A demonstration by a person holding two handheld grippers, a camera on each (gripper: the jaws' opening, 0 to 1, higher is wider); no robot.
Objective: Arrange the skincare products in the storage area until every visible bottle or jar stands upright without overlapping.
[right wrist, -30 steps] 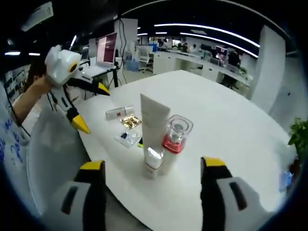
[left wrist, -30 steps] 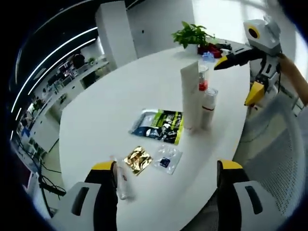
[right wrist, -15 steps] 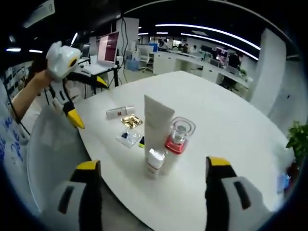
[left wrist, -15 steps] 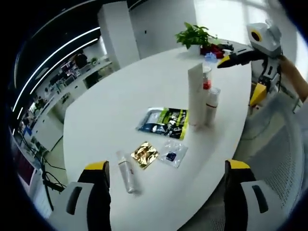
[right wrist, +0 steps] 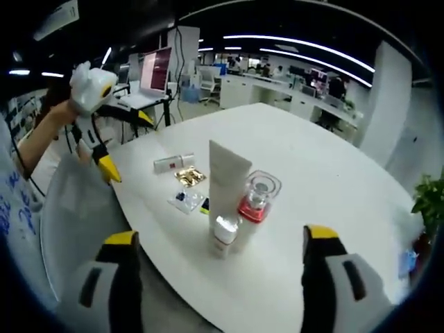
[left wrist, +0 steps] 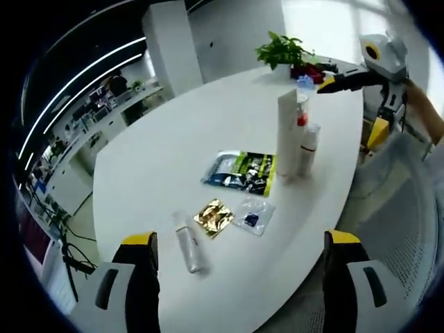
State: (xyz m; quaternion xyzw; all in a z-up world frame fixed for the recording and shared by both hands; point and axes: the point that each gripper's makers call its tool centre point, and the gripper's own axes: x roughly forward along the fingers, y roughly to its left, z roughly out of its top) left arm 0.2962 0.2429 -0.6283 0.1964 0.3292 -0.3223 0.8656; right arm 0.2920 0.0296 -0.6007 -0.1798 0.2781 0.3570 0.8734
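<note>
White table (left wrist: pixel 173 139) products unmoved since earlier (both claws gaping, empty).

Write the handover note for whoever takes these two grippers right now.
Left gripper: open, empty, held above the near table edge. Right gripper: open, empty, facing the upright cluster.
Standing together: tall white tube, clear jar with red band, small white bottle.
Lying on its side: small clear bottle, beside the gold sachet, clear sachet and green-and-black packet.
Done: three items upright.
Left: stand the lying bottle up, probably with the left gripper, which is nearer; check the cluster items are not overlapping.
</note>
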